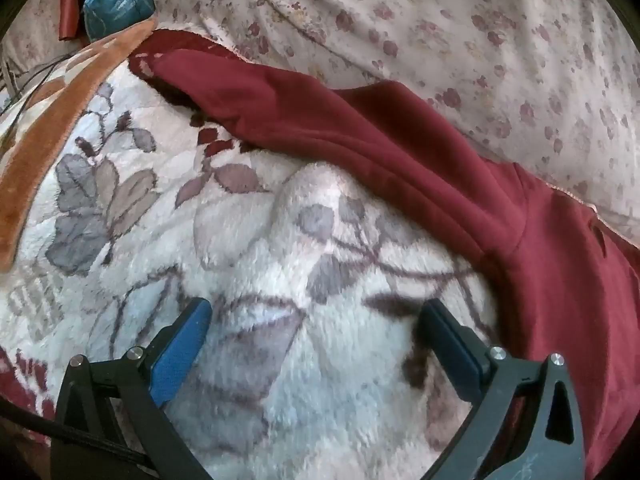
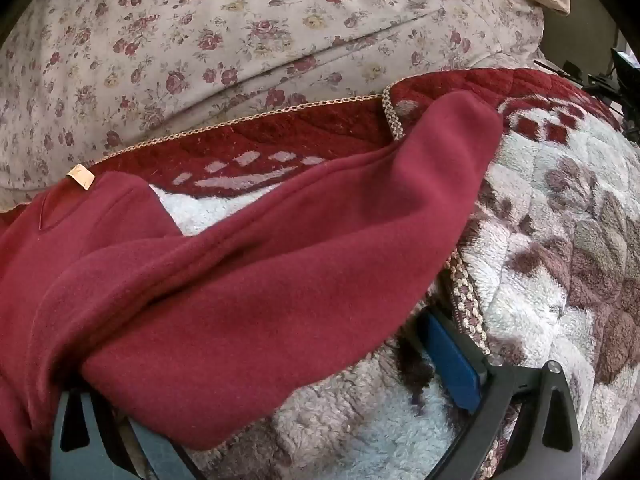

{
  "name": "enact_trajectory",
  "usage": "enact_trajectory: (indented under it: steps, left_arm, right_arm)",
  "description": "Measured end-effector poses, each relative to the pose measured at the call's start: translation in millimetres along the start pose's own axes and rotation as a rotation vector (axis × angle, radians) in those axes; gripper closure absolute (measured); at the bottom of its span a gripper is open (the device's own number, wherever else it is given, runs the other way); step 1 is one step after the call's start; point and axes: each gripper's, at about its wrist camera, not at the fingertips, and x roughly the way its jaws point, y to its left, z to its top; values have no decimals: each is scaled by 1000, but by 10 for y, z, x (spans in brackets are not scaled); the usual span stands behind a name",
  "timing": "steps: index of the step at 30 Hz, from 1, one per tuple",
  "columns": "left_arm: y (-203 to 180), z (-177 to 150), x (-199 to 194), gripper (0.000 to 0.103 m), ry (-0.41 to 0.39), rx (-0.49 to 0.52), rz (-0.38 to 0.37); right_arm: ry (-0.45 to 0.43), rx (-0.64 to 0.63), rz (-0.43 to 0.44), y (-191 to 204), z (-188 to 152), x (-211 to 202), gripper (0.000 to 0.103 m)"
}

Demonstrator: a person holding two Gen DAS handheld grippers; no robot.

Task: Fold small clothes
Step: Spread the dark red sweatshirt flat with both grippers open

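Two claws, both mine, and both spread wide with nothing clenched. From the left wrist I see my left gripper (image 1: 314, 322) hanging over the fluffy leaf-patterned blanket (image 1: 248, 240), both blue pads in plain sight and only pile between them; the dark red garment (image 1: 400, 136) lies beyond and to the right, one sleeve stretched away toward the upper left. Only this view catches the teal bag (image 1: 116, 0) and the orange band (image 1: 52, 128) along the blanket's far edge. From the right wrist the garment fills the frame: its other sleeve drapes across my right gripper (image 2: 280, 364), hiding the left finger's tip, so only the right blue pad (image 2: 452, 364) shows. Its tan neck label (image 2: 80, 177) and the blanket's braided trim (image 2: 464, 292) appear here alone. Both views share the rose-print sheet (image 2: 240, 40) behind.
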Motion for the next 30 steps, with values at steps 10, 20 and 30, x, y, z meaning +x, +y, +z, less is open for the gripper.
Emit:
enact_trajectory:
  steps: [10,20,30]
  left_arm:
    - [-258,-87,-504,0,-113,47,-33]
    - [-429,-211,-738,0,-155,92,-80]
    - [-478,-294,-821,0,-169,124,-97]
  right_arm:
    - [11,2,-1,0,-8,-25,0]
    - [50,14,119,108,-494,-872,0]
    - [-53,-112,255,734,-632,-1804,0]
